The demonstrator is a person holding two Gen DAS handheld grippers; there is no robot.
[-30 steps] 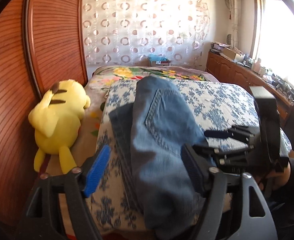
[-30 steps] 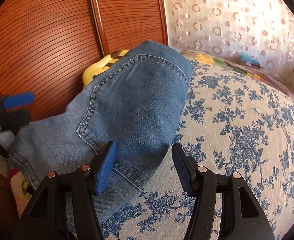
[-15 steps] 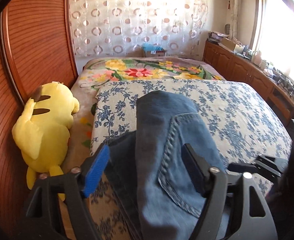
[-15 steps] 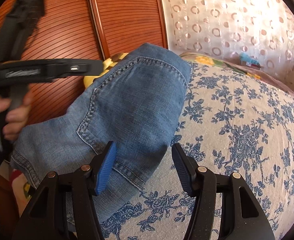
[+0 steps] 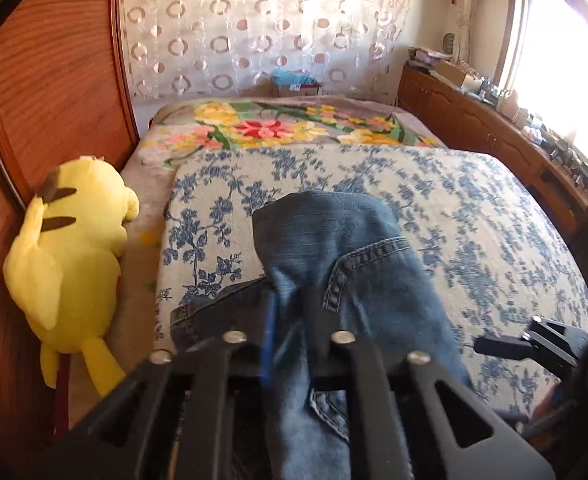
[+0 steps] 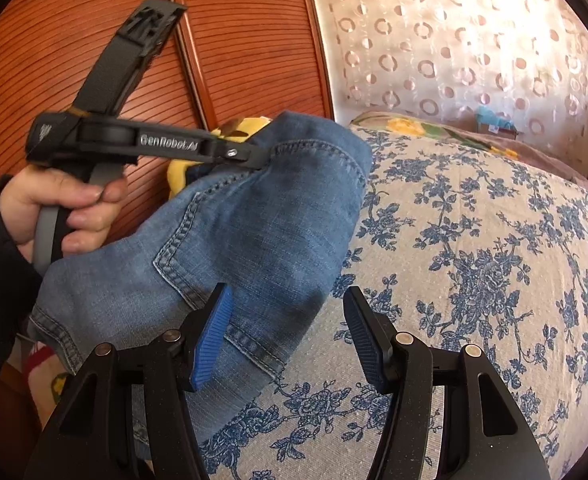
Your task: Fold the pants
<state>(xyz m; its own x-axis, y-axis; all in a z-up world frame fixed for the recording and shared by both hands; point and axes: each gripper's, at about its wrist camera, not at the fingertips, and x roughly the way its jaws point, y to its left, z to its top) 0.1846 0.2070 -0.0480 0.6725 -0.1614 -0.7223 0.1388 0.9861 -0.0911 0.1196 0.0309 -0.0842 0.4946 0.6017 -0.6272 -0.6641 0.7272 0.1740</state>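
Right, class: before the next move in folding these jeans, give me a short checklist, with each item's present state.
1. Left gripper shut on the jeans: ok.
2. Right gripper open, holding nothing: ok.
3. Jeans lying on the blue-flowered cover: ok.
4. Plush toy clear of the jeans: ok, beside the cover.
5. How many denim layers are pinched: cannot tell.
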